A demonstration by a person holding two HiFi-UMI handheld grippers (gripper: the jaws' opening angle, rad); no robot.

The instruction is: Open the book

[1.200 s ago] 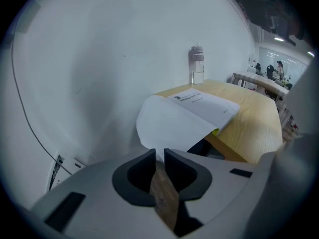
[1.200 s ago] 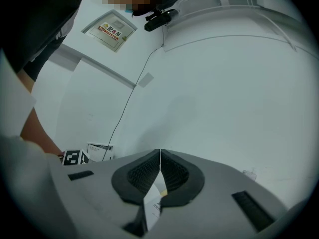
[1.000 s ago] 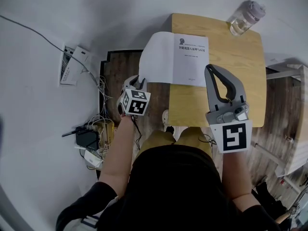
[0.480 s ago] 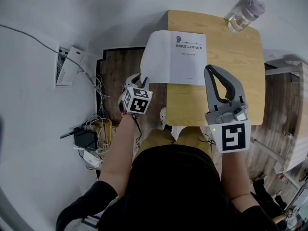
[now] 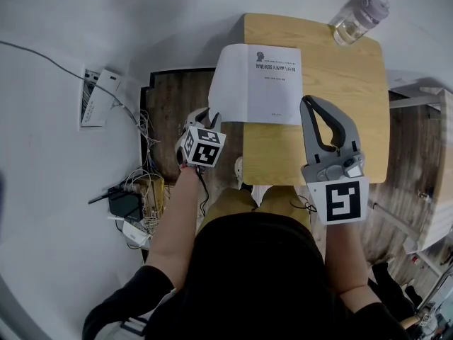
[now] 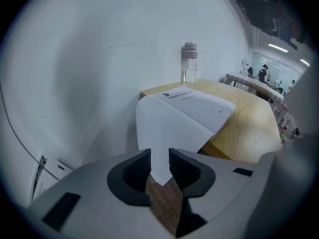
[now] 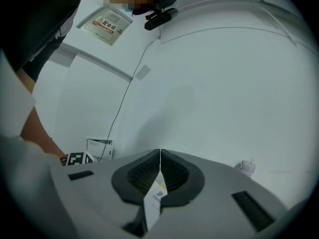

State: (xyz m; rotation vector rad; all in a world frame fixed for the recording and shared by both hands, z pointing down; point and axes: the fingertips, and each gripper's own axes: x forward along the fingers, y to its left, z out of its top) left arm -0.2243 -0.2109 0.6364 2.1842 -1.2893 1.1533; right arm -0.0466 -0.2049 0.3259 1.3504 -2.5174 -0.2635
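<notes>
The book (image 5: 276,83) lies on the wooden table (image 5: 340,105), title page up. Its opened white cover (image 5: 230,83) hangs out flat past the table's left edge. My left gripper (image 5: 204,117) sits just below that cover's near corner. In the left gripper view the left gripper (image 6: 159,163) is open. Its jaws have just been opening, and the cover's corner (image 6: 160,171) shows in the gap with neither pad pressing on it. My right gripper (image 5: 309,101) is at the book's near right corner. It (image 7: 159,171) is shut on the thin edge of a page (image 7: 155,195).
A clear water bottle (image 5: 359,20) stands at the table's far right corner. On the floor to the left are a wall power box (image 5: 99,94) with a cable and a tangle of devices and wires (image 5: 131,204). A white wall runs behind the table.
My left gripper has edged a little to the right, toward the table. The book, its open cover and my right gripper have stayed put.
</notes>
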